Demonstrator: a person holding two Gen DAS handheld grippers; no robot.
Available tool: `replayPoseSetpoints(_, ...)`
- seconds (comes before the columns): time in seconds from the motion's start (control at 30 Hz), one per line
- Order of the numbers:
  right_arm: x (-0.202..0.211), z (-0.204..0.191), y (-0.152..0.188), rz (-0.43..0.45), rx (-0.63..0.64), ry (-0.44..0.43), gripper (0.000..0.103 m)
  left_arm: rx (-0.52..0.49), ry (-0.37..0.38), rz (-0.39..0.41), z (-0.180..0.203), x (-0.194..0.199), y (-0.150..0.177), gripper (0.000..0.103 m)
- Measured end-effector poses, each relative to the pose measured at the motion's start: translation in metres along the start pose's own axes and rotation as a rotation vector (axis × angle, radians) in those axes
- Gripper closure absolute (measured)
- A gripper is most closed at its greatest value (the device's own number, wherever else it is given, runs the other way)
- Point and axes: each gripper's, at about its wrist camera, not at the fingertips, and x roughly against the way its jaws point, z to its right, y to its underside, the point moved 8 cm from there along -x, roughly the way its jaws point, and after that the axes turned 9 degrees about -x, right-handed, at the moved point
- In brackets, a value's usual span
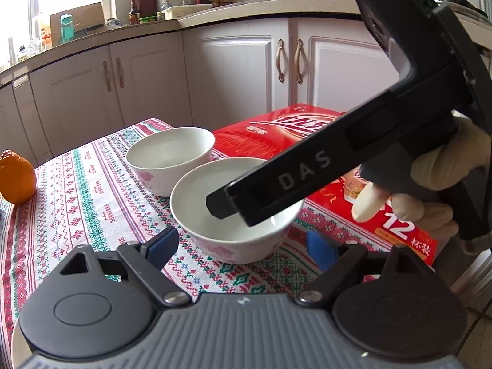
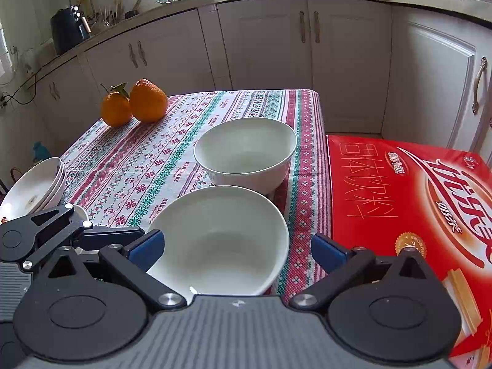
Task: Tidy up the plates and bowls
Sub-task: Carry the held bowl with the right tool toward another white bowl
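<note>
Two white bowls with pink flowers stand on the patterned tablecloth. The near bowl (image 1: 233, 215) (image 2: 221, 240) sits between the open jaws of both grippers. The far bowl (image 1: 170, 156) (image 2: 246, 153) stands just behind it. My left gripper (image 1: 243, 246) is open, low in front of the near bowl. My right gripper (image 2: 236, 249) is open around the near bowl; its body (image 1: 307, 166) reaches over that bowl in the left wrist view. A stack of white plates (image 2: 33, 187) lies at the table's left edge.
A red carton (image 2: 409, 209) (image 1: 307, 135) lies right of the bowls. Two oranges (image 2: 135, 104) sit at the table's far left corner, one showing in the left wrist view (image 1: 15, 178). White kitchen cabinets (image 1: 240, 70) stand behind the table.
</note>
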Motion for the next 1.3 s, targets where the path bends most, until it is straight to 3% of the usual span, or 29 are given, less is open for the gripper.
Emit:
replayPoseSetpoints(0.2,-0.006,-0.001,-0.002,-0.014,0.007,-0.027,0.005,0.024,-0.020,-0.013,0.003,-0.007,-0.001,0.017)
replayPoseSetpoints(0.47,-0.012,-0.004,-0.004,-0.032,0.015,-0.059,0.018,0.040,-0.026,-0.014,0.001,-0.011,-0.001,0.018)
replayPoseSetpoints(0.97,-0.002,-0.004,-0.003,-0.043,-0.010,-0.079,0.018,0.041,-0.035,-0.021,0.001,-0.011,-0.002,0.022)
replayPoseSetpoints(1.3,0.025,-0.016,0.001,-0.032,-0.017,-0.078,0.018,0.000,-0.005,-0.012,0.005,0.016,-0.006,0.022)
